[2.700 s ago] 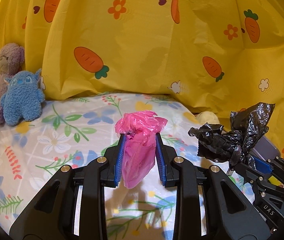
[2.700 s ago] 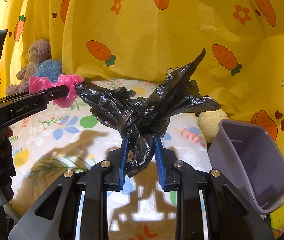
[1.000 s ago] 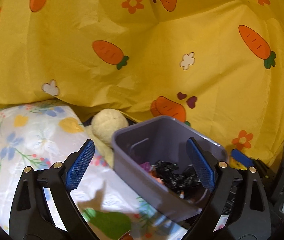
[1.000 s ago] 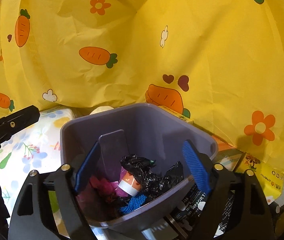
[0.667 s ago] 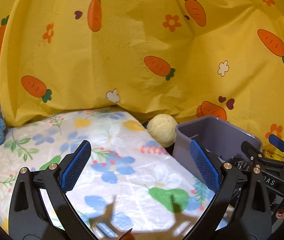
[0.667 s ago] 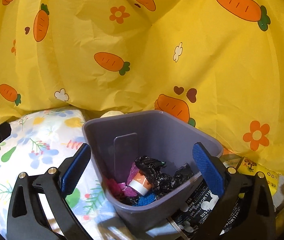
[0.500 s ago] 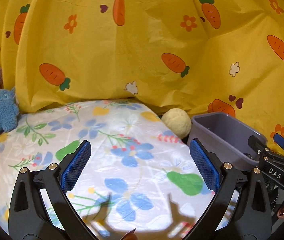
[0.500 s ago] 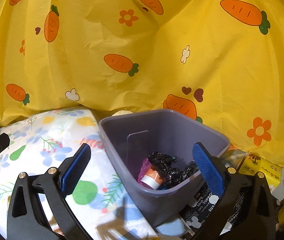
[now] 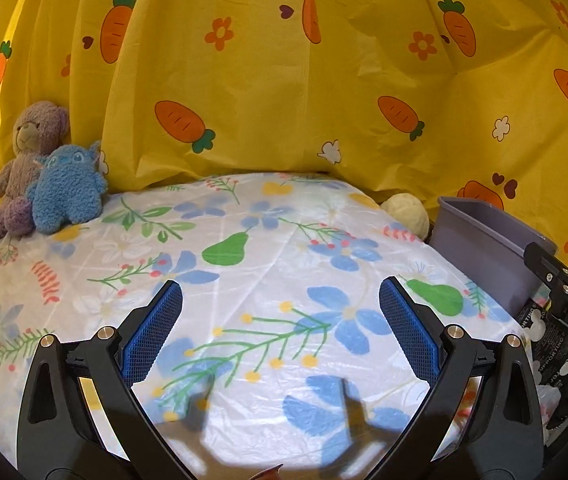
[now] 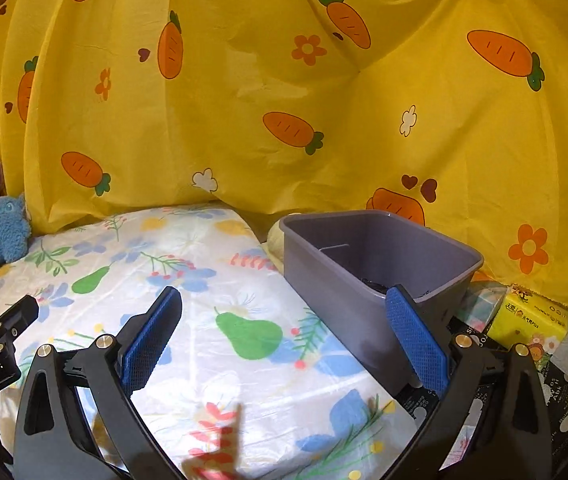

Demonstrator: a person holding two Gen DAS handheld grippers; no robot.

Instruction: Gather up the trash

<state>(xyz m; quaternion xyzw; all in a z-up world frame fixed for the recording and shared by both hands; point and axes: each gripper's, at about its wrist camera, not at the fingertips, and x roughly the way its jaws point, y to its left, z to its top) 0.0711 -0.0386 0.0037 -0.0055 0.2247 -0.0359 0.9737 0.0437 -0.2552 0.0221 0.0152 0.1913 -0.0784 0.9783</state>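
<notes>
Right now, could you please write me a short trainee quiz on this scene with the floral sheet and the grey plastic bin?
1. True or false: the left gripper holds a pink bag.
2. Which toy sits nearer the middle of the floral plastic sheet? A) the blue fuzzy plush toy B) the purple-grey teddy bear
3. What shows inside the grey plastic bin in the right wrist view?

Key: 1 false, its jaws are open and empty. 2 A. 3 crumpled black plastic, barely visible.

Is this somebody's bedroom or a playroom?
Probably a child's bedroom or play corner: a teddy bear and blue plush toy sit on a flowery sheet, with a carrot curtain behind.
</notes>
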